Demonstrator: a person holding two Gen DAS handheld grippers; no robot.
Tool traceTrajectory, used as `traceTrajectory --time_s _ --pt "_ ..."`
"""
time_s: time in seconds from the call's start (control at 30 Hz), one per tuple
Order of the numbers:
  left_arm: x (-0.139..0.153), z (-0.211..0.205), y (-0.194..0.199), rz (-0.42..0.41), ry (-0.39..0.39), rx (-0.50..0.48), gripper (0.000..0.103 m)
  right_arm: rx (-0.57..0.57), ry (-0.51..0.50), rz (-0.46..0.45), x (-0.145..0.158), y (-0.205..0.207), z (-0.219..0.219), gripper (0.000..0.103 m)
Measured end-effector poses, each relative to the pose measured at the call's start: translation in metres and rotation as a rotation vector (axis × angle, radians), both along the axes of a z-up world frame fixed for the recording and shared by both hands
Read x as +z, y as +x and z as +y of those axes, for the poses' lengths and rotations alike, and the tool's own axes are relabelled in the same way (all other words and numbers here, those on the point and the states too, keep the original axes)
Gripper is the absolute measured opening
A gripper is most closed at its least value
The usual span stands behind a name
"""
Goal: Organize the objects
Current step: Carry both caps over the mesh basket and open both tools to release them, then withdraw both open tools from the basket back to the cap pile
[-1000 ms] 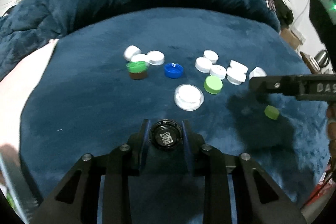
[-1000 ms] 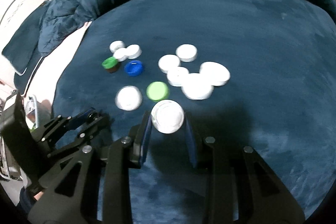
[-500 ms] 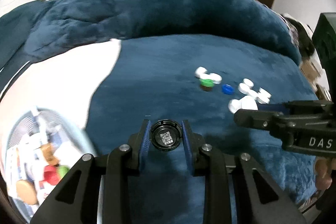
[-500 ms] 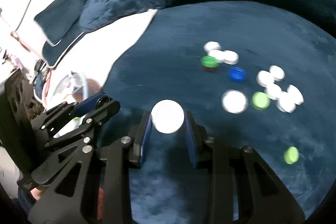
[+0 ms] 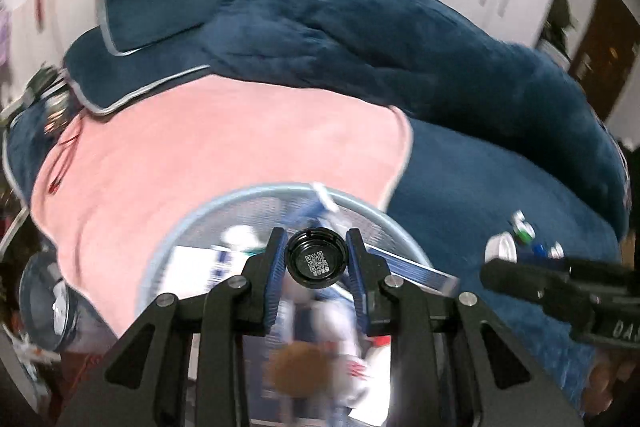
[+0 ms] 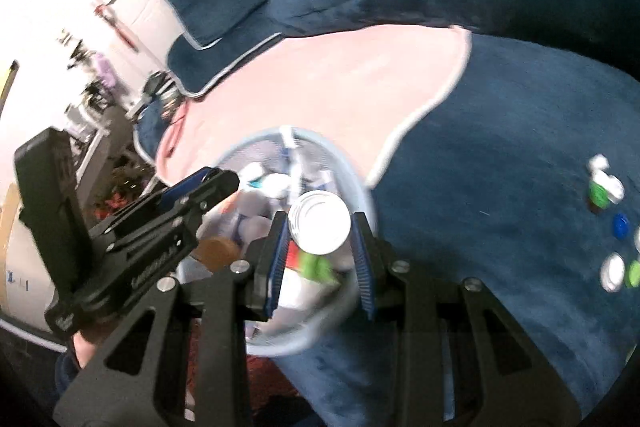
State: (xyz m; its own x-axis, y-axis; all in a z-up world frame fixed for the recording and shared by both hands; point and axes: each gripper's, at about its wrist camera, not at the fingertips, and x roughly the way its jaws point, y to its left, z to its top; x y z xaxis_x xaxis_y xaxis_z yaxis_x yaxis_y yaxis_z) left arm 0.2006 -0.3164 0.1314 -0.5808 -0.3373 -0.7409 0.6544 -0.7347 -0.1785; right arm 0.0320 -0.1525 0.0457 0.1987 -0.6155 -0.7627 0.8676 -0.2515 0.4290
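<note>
Left wrist view looks down over a bed: a pink sheet [image 5: 224,163] lies ahead of the left tongs [image 5: 316,263], dark blue blanket [image 5: 500,211] stretches off to their right, and both are bare around the basket. The left tongs are clenched on a black cap [image 5: 316,261] with a printed code inside. Directly beneath them sits a round pale-blue basket [image 5: 240,197], rim clear all round, holding blurred white, brown and red items. The right tongs [image 6: 320,227] grip a white lid [image 6: 319,222] over that same basket [image 6: 360,187], whose near rim hangs close to the bed edge. Loose caps [image 6: 616,227], white, green and blue, lie on the blanket well to their right.
</note>
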Motion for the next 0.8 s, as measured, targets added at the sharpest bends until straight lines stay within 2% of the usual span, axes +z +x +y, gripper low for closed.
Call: traceTrajectory --time_s 0.03,0.07,0.1,0.13,0.17,0.2,0.27,0.3,0.37,0.5,0.67,0.8 --pt "0.000 -0.005 0.002 0.009 0.009 0.012 0.030 0.013 -0.005 -0.012 0.000 0.005 -0.005 0.033" --pt "-0.001 -0.011 0.003 0.016 0.022 0.023 0.037 0.031 -0.019 -0.038 -0.001 0.009 -0.012 0.033" --pt "-0.004 -0.016 0.002 0.009 0.043 0.035 0.061 0.040 -0.037 -0.063 -0.001 0.011 -0.015 0.034" --pt "-0.006 -0.019 0.000 -0.001 0.060 0.046 0.075 0.050 -0.054 -0.094 -0.002 0.012 -0.018 0.034" --pt "-0.007 -0.020 0.001 -0.002 0.064 0.063 0.086 0.050 -0.066 -0.132 -0.006 0.011 -0.020 0.045" --pt "-0.006 -0.018 0.003 0.006 0.060 0.066 0.088 0.033 -0.065 -0.148 -0.008 0.009 -0.019 0.064" --pt "-0.005 -0.013 0.007 0.014 0.060 0.060 0.094 -0.002 -0.079 -0.153 -0.006 0.004 -0.013 0.084" --pt "-0.004 -0.011 0.007 0.007 0.052 0.060 0.098 -0.015 -0.087 -0.143 -0.004 0.000 -0.008 0.086" --pt "-0.005 -0.005 0.005 -0.006 0.036 0.059 0.099 -0.037 -0.083 -0.095 0.002 -0.006 0.000 0.088" --pt "-0.005 0.014 -0.004 -0.033 0.008 0.030 0.099 -0.077 -0.050 0.009 0.007 -0.016 0.022 0.102" --pt "-0.003 0.049 -0.026 -0.069 -0.046 -0.053 0.099 -0.124 -0.004 0.086 0.005 -0.034 0.050 0.103" --pt "-0.003 0.076 -0.048 -0.078 -0.052 -0.114 0.099 -0.157 0.007 0.105 0.007 -0.048 0.074 0.103"
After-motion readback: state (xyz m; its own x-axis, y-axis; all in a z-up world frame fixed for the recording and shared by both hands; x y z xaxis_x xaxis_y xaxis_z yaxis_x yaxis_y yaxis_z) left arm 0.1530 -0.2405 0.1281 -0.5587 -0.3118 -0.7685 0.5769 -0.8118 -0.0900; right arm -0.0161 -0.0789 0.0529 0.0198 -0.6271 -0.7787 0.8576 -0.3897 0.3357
